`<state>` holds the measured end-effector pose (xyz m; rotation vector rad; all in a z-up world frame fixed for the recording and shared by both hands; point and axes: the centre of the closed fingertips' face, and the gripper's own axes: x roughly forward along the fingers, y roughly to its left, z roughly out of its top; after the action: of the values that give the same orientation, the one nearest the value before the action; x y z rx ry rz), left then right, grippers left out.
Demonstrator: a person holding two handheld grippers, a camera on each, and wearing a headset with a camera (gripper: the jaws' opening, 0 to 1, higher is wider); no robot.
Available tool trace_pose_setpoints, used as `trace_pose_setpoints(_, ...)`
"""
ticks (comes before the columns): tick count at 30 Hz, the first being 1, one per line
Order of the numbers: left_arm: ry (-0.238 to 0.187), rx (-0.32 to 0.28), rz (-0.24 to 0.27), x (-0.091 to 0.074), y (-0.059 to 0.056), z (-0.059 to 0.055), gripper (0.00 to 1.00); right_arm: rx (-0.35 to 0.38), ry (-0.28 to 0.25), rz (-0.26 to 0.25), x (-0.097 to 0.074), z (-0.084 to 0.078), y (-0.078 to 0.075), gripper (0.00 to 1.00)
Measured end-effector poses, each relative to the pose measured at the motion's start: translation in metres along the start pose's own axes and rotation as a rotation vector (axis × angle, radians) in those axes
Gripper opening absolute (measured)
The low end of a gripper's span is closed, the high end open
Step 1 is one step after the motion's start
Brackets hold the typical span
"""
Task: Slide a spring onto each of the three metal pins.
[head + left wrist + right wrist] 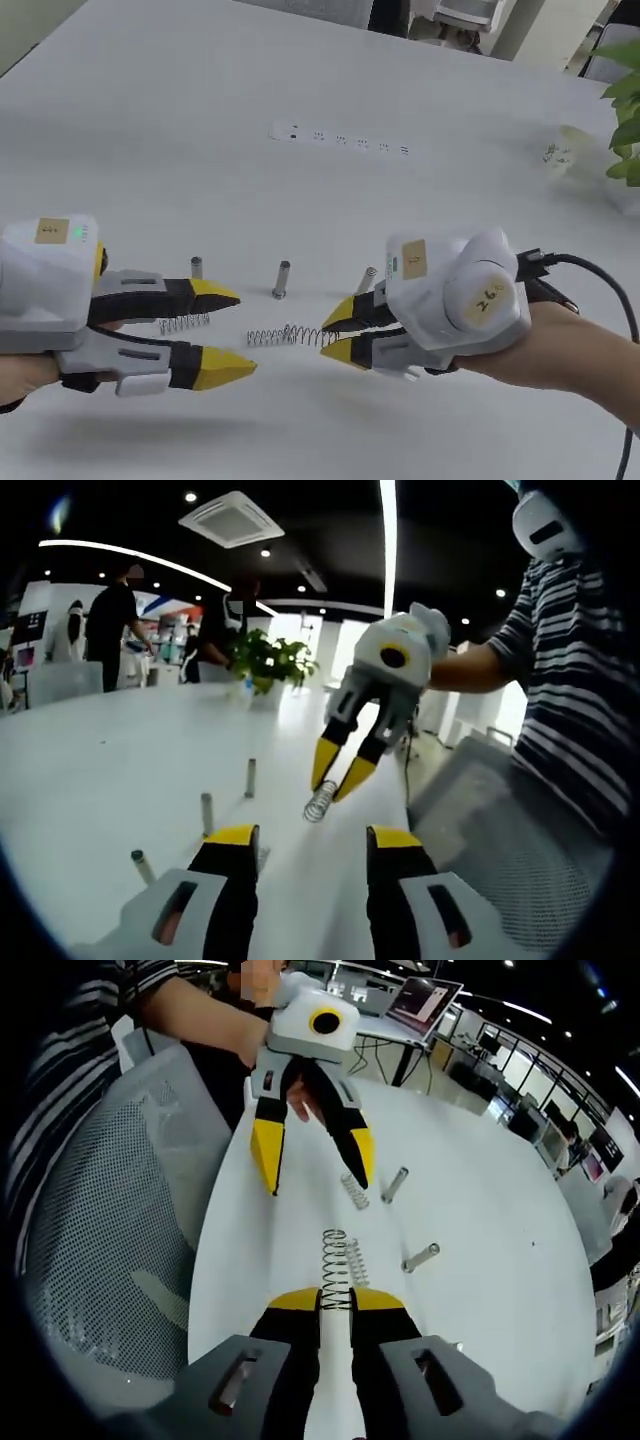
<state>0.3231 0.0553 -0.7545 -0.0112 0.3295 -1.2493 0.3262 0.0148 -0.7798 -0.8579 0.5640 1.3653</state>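
White and smooth, the workbench (150, 120) runs back to a flat power strip (340, 138), with a leafy plant (625, 110) at its far right edge. We hold the left gripper (235, 332) low and level over the near left of the bench, pointing right. Its yellow-tipped jaws are spread wide with nothing between them. The right gripper (335, 336) points left from the opposite side, so the two sets of tips face each other. Its jaws are pinched on one end of the held spring (285, 335), a long coil of thin wire that sticks out sideways toward the left gripper. A second spring (185, 323), shorter, lies on the bench near the left gripper's jaws. Behind them three small grey metal pins stand in a row: the left pin (197, 267), the middle pin (282, 280) and the right pin (368, 280), which leans. From the left gripper view we also see a striped sleeve (560, 650), a mesh chair (510, 830) and people (110, 620) standing in an office beyond the plant. In the right gripper view the held spring's coils rise straight from the closed tips.
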Motion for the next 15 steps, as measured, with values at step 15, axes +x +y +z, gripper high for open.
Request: trace_pose_setpoints(15, 0.028, 0.061, -0.074, 0.025, -0.007, 0.001, 0.19, -0.028, -0.024, 0.011, -0.004, 0.009, 0.004, 0.08)
